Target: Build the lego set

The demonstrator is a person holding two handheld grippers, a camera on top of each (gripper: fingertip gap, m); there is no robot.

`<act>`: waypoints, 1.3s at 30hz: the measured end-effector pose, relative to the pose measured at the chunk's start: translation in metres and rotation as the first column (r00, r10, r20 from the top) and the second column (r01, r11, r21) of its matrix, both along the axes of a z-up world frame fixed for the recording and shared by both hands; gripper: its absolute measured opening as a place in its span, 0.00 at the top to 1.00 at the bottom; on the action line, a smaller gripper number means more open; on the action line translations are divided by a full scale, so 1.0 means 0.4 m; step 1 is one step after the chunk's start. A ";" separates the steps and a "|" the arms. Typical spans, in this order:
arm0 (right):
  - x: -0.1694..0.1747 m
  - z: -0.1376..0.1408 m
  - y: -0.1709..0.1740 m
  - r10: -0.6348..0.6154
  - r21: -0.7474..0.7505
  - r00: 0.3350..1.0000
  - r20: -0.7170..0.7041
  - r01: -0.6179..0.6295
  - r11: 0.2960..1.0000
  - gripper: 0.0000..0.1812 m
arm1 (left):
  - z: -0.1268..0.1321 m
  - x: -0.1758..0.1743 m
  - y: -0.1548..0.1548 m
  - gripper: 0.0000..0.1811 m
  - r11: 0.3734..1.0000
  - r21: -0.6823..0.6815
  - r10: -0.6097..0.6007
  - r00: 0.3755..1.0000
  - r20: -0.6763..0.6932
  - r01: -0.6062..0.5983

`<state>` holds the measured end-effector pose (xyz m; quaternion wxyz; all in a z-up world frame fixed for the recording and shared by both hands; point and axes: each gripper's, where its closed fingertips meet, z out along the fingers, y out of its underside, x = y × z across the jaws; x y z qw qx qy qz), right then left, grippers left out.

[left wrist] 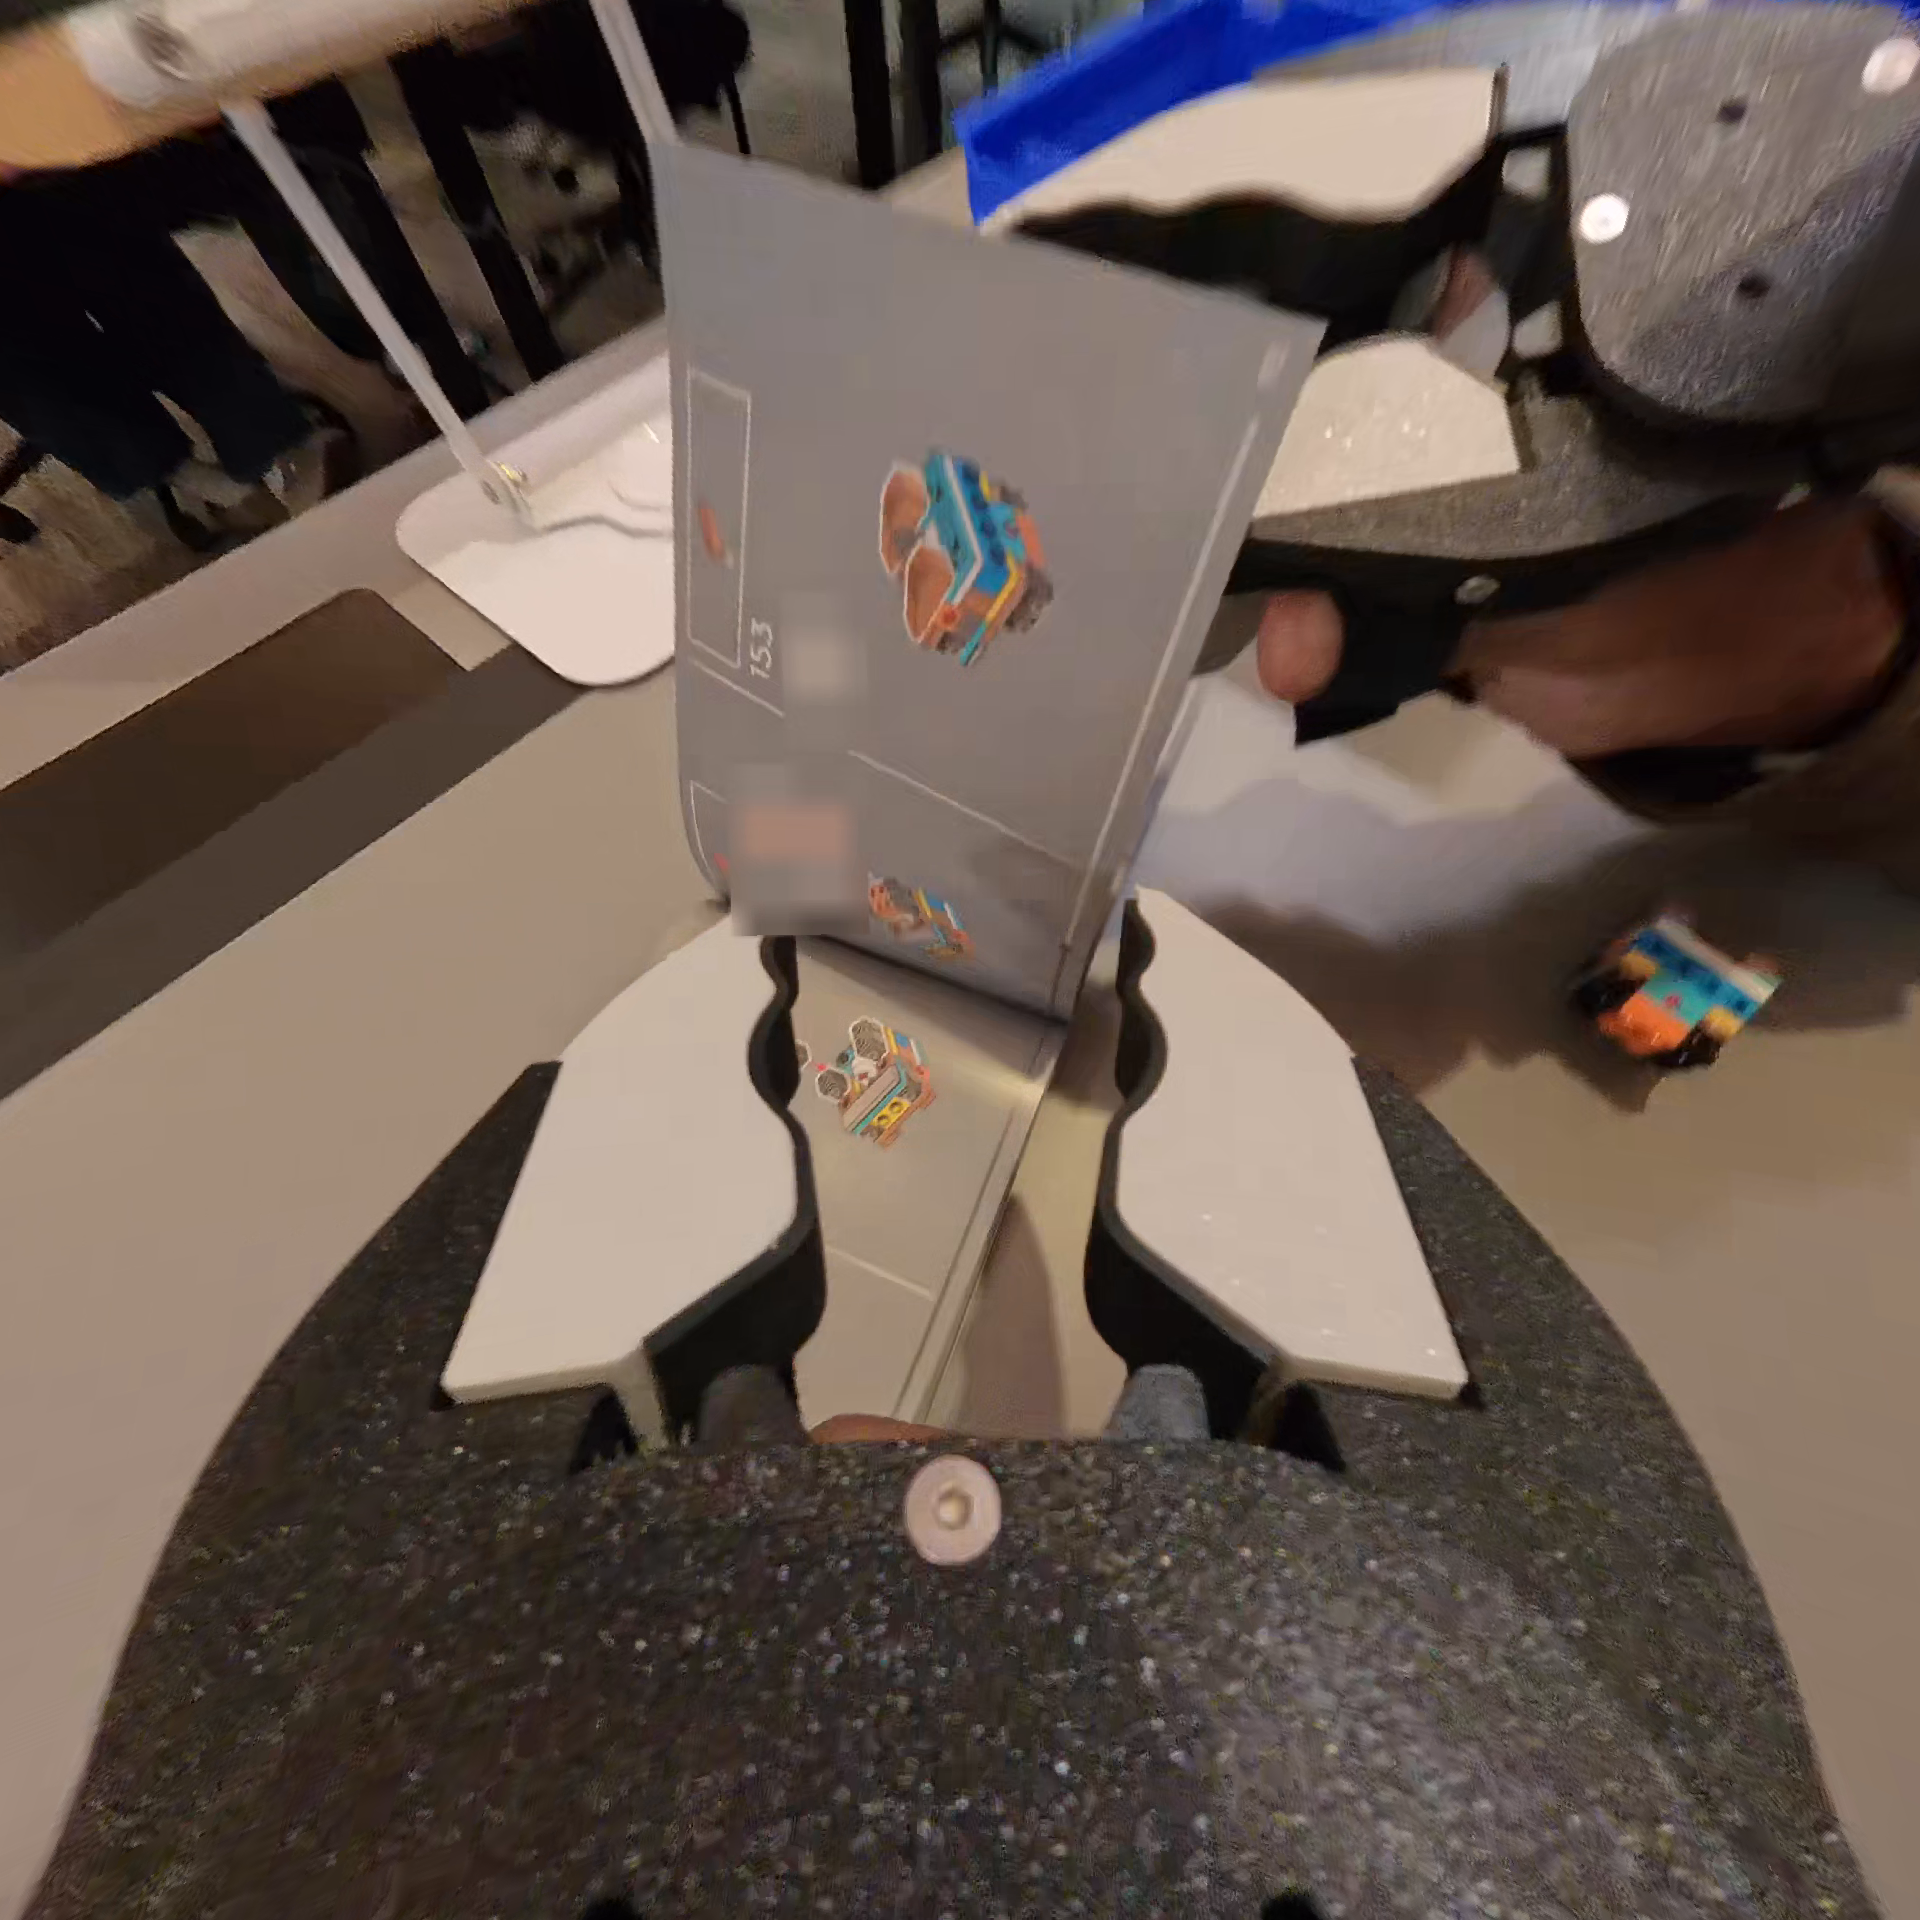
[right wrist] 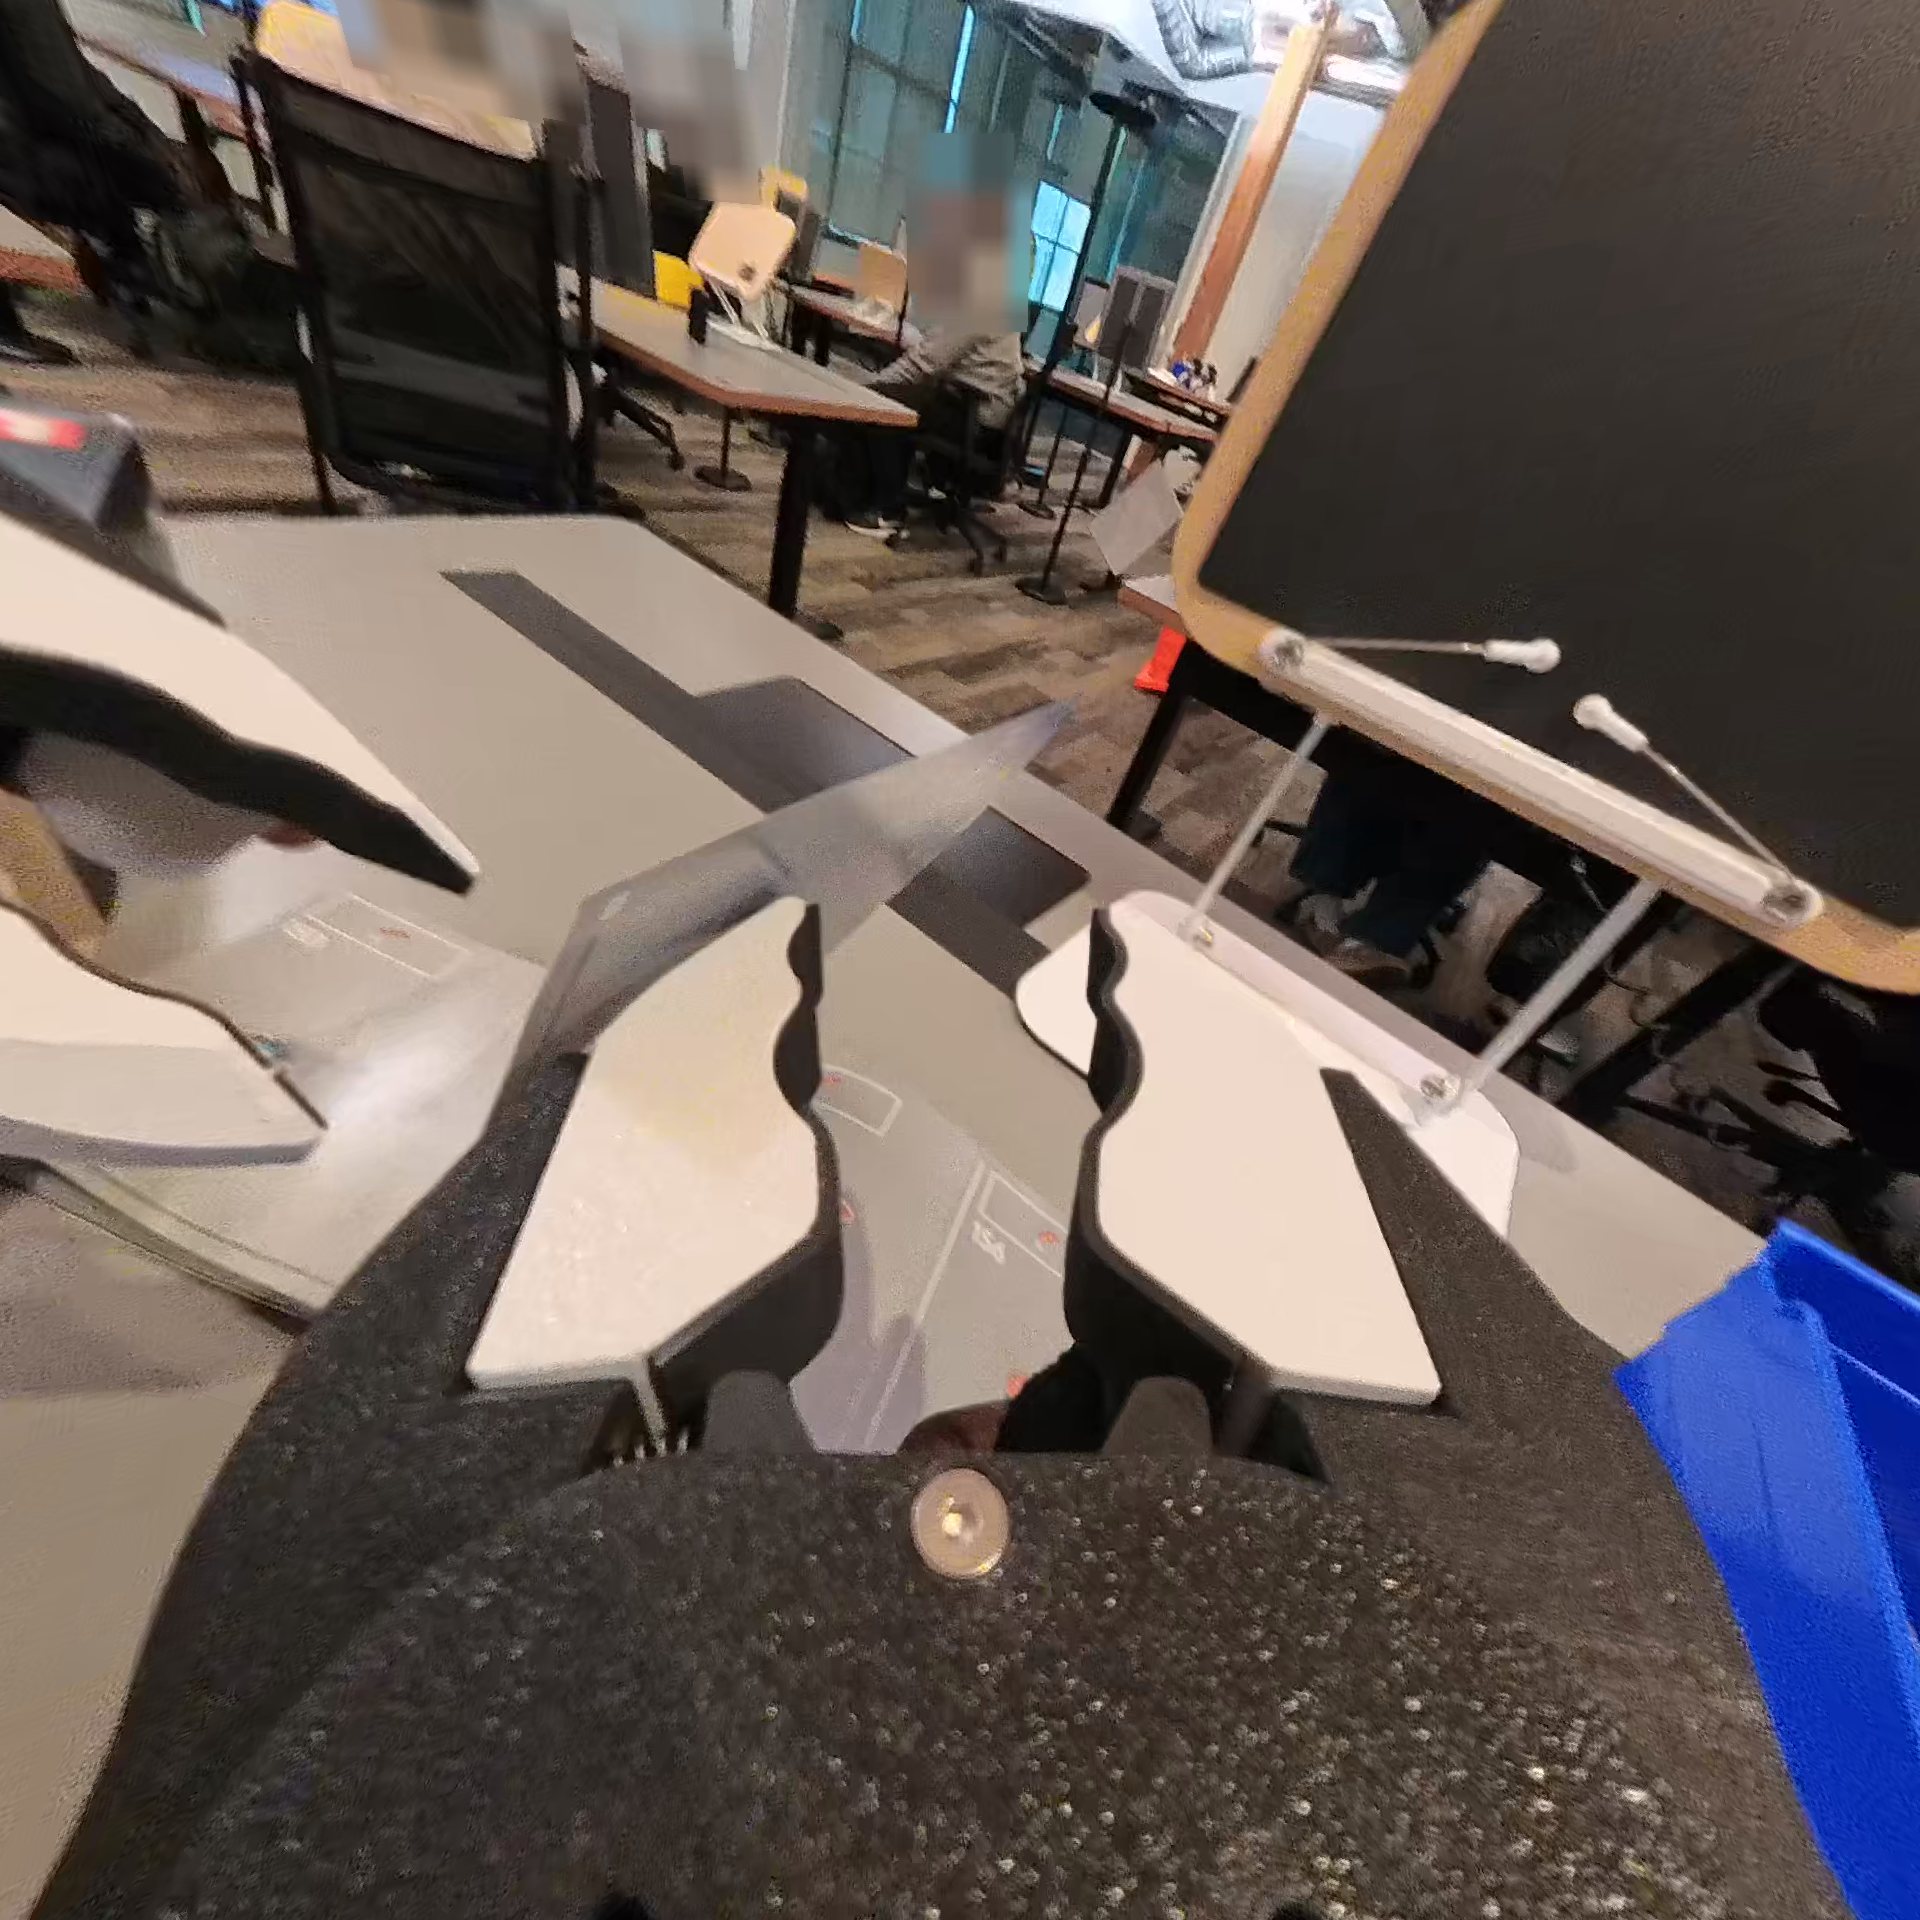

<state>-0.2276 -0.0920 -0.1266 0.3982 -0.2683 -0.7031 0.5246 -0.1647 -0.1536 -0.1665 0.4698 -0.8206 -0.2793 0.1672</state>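
Speckled black gripper (left wrist: 940, 997), white fingers (left wrist: 665, 1143), seemingly silver screw (left wrist: 952, 1507).

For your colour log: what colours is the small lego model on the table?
Orange, light blue and black lego model; left wrist view.

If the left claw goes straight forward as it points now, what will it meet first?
The left claw would most likely first meet the raised page of the instruction booklet, standing just ahead between its fingers. Depth is uncertain; they may already touch.
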 end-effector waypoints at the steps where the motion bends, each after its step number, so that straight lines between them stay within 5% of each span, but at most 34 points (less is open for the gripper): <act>1: 0.004 0.013 -0.015 0.018 -0.011 1.000 0.000 -0.018 1.000 0.73 | 0.010 0.001 -0.003 0.67 0.998 0.066 0.021 1.000 -0.010 -0.021; 13: 0.071 -0.002 -0.188 0.237 0.070 0.971 0.026 -0.239 0.969 0.73 | 0.020 0.043 -0.036 0.62 0.925 0.378 0.020 0.999 0.031 -0.031; 22: 0.045 -0.077 -0.071 0.181 0.086 0.980 0.079 -0.187 0.979 0.76 | -0.054 -0.016 -0.104 0.63 0.906 0.350 0.191 0.968 0.164 -0.238; 28: 0.050 -0.158 0.018 0.151 0.075 0.983 0.106 -0.159 0.984 0.78 | -0.068 -0.027 -0.120 0.65 0.899 0.348 0.215 0.959 0.182 -0.268; 39: 0.099 -0.187 0.065 0.173 0.033 0.983 0.055 -0.175 0.984 0.82 | -0.059 -0.038 -0.145 0.71 0.882 0.368 0.245 0.954 0.173 -0.294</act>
